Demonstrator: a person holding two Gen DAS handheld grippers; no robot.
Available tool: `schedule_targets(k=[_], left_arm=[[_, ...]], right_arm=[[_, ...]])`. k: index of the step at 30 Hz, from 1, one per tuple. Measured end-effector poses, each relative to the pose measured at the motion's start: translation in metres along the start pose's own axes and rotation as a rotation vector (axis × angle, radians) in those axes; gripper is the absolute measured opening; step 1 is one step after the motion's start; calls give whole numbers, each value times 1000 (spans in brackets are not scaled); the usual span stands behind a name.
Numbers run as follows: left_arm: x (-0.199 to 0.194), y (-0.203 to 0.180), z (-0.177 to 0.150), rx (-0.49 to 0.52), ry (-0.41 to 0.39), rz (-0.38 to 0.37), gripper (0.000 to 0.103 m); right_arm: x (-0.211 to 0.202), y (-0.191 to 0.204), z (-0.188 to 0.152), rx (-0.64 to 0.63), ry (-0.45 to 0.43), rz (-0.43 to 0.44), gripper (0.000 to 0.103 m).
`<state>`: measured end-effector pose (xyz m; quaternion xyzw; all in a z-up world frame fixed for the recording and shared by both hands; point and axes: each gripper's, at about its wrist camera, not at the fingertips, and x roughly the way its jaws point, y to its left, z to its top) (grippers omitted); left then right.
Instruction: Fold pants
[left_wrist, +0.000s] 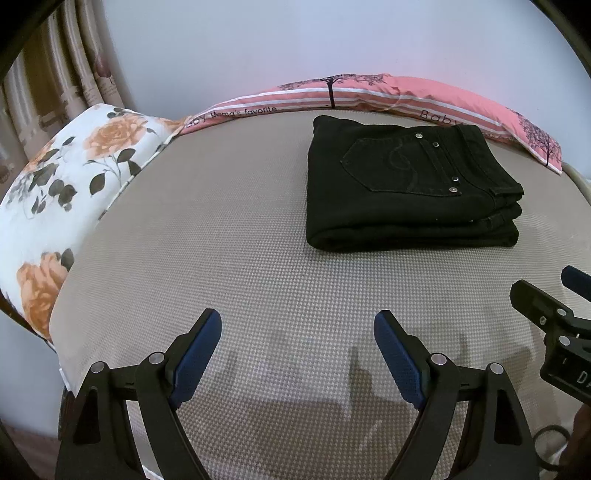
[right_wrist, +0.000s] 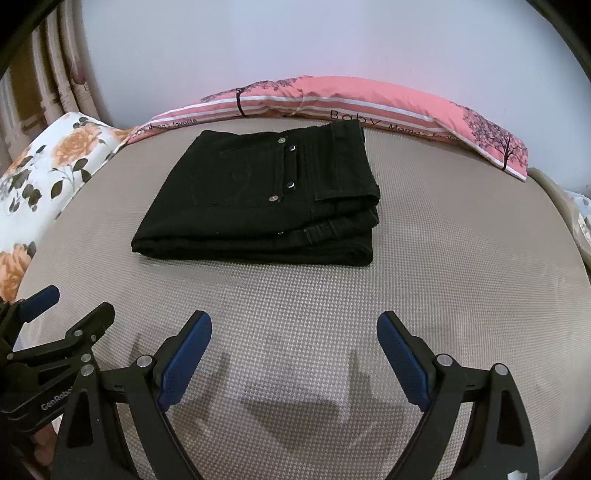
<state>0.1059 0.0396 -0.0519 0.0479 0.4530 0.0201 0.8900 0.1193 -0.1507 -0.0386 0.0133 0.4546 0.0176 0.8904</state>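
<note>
Folded pants (right_wrist: 258, 199) lie well beyond both open jaws (nothing gripped).

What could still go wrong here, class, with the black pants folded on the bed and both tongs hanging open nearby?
1. The folded black denim pants lie in stacked layers with loose edges at one end; a nudge there might undo the fold.
2. The pants sit near the pink striped pillow, so pushing them farther back could bunch them against it.
3. The left tongs and right tongs are close together and might collide.
</note>
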Motion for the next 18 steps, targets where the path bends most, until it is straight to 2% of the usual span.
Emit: schedule_targets(k=[18], left_arm=[[-1,-4,-3,8,4,-15,85]], right_arm=[[0,-1,0,0,0,1,89]])
